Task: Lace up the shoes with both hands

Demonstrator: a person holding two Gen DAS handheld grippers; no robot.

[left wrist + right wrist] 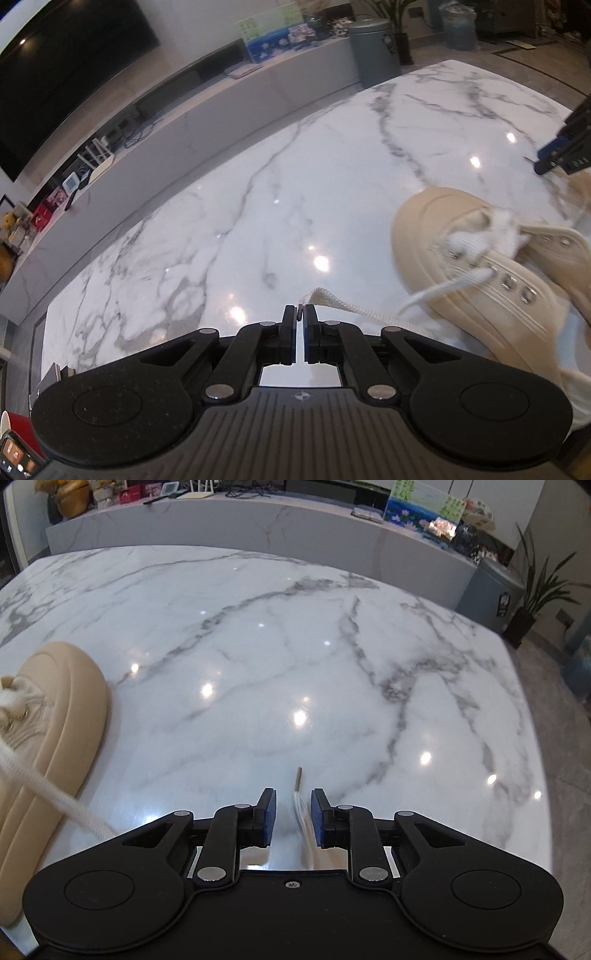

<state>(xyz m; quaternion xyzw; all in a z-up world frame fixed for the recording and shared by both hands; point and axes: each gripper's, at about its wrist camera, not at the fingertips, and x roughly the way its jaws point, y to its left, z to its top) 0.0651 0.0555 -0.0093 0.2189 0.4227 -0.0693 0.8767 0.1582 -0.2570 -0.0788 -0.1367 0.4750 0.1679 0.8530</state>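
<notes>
A beige shoe (491, 266) with metal eyelets lies on the marble table (295, 192), to the right of my left gripper (300, 314). That gripper is shut on the white lace (354, 306), which runs taut from its tips to the shoe's eyelets. In the right wrist view the shoe's toe (62, 709) is at the left, with a lace strand (48, 794) crossing toward the camera. My right gripper (293, 801) is open; the other lace end with its aglet (298, 779) lies between its fingers, unpinched. The right gripper (569, 147) also shows at the left view's right edge.
A long grey counter (207, 122) with boxes and small items runs behind the table. A grey bin (373, 48) and a potted plant (535, 594) stand beyond the table's far corner. A dark TV screen (62, 66) hangs at the left.
</notes>
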